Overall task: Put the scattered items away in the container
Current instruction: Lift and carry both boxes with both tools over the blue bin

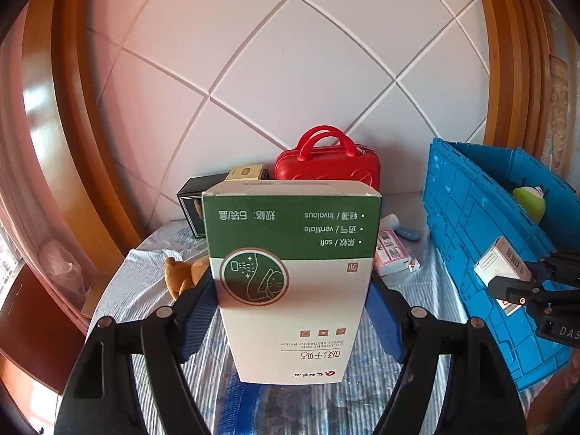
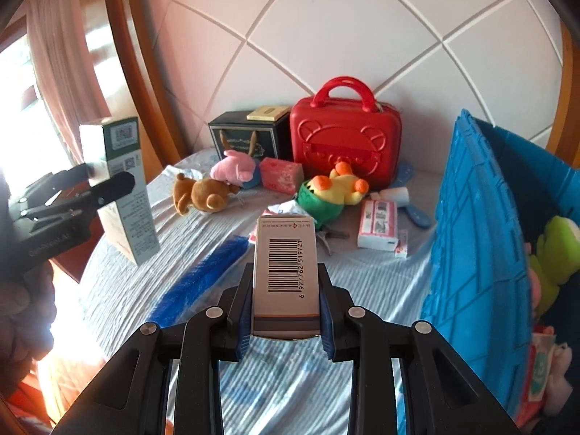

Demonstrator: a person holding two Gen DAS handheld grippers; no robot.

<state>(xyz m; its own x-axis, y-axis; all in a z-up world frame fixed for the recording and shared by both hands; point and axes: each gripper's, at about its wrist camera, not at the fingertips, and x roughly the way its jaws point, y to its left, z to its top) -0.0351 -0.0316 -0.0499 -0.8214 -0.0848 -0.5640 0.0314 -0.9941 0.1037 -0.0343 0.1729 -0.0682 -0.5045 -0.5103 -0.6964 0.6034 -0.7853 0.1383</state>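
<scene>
My left gripper point(image 1: 291, 295) is shut on a tall green and white carton point(image 1: 293, 272), held upright above the bed; the right wrist view shows the same carton point(image 2: 121, 188) at the far left. My right gripper point(image 2: 284, 286) is shut on a small white box with a barcode point(image 2: 284, 264), also lifted off the sheet. In the left wrist view that small box point(image 1: 502, 266) hangs in front of the wall of the blue crate point(image 1: 467, 214). The blue crate point(image 2: 478, 239) stands at the right, with a green plush toy point(image 2: 554, 250) and other soft items inside.
On the striped sheet point(image 2: 315, 369) lie a brown plush point(image 2: 203, 195), a pink plush point(image 2: 235, 166), a yellow-green plush point(image 2: 331, 192), pink packs point(image 2: 377, 223), a blue brush point(image 2: 203, 279) and a hairbrush point(image 2: 417, 214). A red case point(image 2: 344, 145) and black box point(image 2: 246, 137) stand against the headboard.
</scene>
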